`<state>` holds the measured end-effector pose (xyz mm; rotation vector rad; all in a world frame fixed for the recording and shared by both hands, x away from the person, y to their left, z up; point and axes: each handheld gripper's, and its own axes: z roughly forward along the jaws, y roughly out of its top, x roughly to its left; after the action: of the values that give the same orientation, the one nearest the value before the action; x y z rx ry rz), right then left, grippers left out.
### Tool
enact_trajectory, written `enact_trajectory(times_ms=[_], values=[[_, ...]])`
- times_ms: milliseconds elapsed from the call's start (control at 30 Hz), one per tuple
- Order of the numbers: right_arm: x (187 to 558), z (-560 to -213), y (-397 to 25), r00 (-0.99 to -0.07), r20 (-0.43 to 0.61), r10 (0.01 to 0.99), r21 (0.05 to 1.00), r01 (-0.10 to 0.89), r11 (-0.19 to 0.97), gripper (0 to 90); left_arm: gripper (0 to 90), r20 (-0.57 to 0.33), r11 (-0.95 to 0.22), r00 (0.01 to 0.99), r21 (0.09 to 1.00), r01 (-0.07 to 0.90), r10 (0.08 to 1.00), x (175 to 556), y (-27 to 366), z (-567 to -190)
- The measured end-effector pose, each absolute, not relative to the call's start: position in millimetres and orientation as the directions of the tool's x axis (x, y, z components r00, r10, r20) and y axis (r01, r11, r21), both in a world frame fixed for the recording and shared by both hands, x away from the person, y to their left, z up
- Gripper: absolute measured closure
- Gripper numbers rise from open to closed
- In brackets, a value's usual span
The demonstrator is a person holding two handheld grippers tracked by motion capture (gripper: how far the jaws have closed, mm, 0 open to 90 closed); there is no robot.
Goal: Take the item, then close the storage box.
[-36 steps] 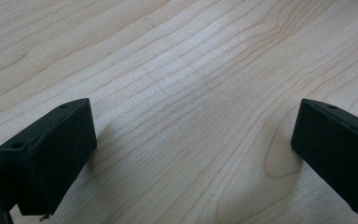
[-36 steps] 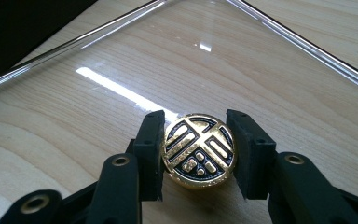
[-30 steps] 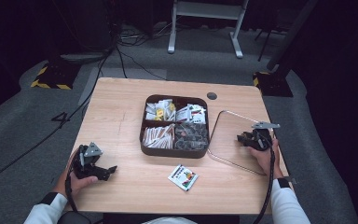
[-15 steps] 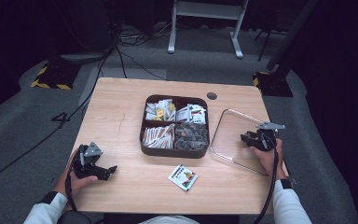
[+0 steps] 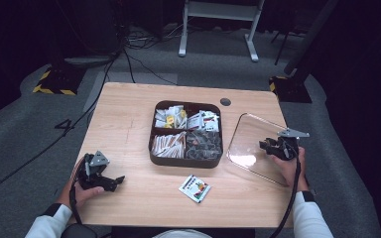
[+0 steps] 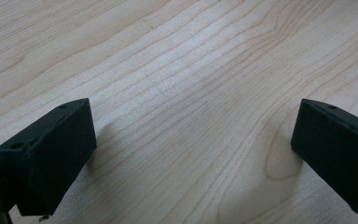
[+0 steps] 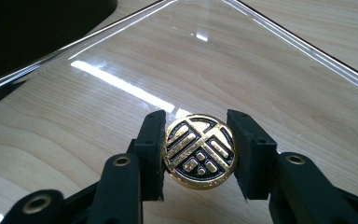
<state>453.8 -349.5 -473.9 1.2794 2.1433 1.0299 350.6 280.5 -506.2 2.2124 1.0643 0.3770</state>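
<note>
1. Your right gripper [image 7: 199, 151] is clamped on the knob [image 7: 199, 151], a round gold-and-black disc at the centre of the lid [image 7: 242, 70]. The jaws press on its two opposite edges.
2. The lid is clear, square and hard-looking. In the high view it [image 5: 250, 136] sits over the table's right side, beside the box [image 5: 186, 161], and whether it lies flat or is a little raised I cannot tell.
3. Judge it as stiff, smooth and probably brittle. It should not flex, but a knock on a corner could chip or crack it.
4. The knob is the right place to hold. It looks like polished metal, so expect it to be slippery between the pads; keep the squeeze firm and the lid level so it does not swing or twist round the knob.
5. The box is open, with four compartments of packets and sticks, and one loose packet [image 5: 195, 188] lies on the table [image 5: 129, 114] in front of it.
6. Your left gripper [image 5: 114, 182] rests at the table's near left edge, jaws wide apart and holding nothing, with bare wood between them [image 6: 191, 140].
</note>
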Motion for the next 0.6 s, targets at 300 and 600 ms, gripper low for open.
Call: enact_trajectory(times_ms=[300,600], values=[[453,-469,-346,-0.490,-0.010,0.872,0.778,0.544,0.314,59.0,0.2,-0.020,-0.461,0.629,0.662,0.591,0.777,351,280,-506],[451,-461,-345,-0.501,-0.012,0.865,0.784,0.532,0.319,59.0,0.2,-0.019,-0.462,0.629,0.661,0.591,0.777,351,280,-506]])
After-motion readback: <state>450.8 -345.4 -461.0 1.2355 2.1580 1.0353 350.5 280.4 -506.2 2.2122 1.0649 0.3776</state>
